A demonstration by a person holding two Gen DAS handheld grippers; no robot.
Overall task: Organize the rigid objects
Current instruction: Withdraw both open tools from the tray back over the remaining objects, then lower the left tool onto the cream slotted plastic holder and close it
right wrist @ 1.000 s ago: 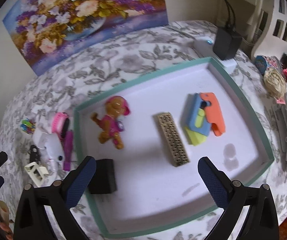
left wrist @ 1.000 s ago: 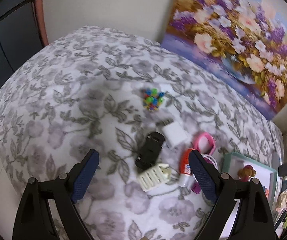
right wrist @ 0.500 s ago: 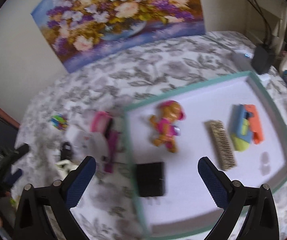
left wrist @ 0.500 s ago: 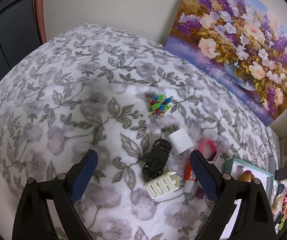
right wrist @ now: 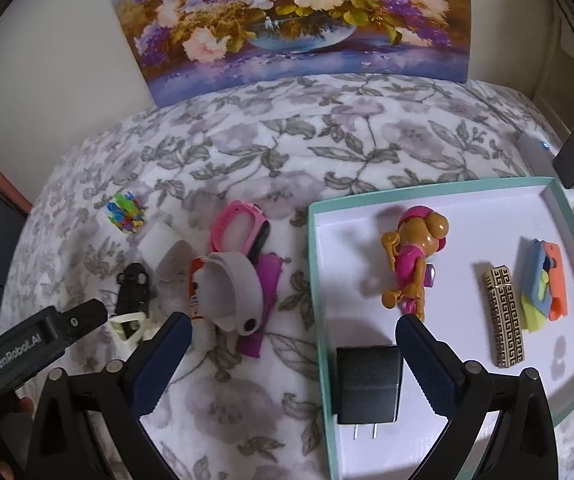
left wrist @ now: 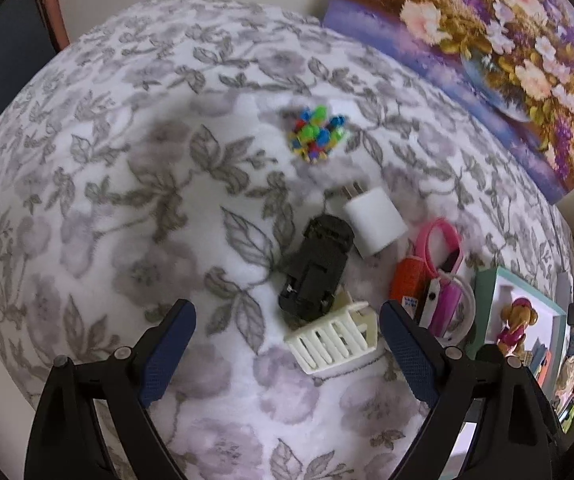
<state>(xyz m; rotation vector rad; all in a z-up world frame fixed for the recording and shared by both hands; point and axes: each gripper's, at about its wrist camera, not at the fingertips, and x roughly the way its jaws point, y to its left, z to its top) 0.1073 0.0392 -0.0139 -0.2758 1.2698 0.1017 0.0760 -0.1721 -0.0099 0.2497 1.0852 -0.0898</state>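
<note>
Floral bed [left wrist: 127, 208] w/ tray [right wrist: 567, 216], toy car [left wrist: 317, 270], charger [left wrist: 375, 220].

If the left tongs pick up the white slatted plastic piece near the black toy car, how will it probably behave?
The white slatted piece looks like thin hollow plastic, so it is probably light and stiff. Its thin bars may flex or crack under a hard squeeze. It touches the black toy car, so lifting it may nudge the car, which may have wheels and roll.

Left gripper [left wrist: 287, 320] and right gripper [right wrist: 293, 334] both spread wide, empty.
</note>
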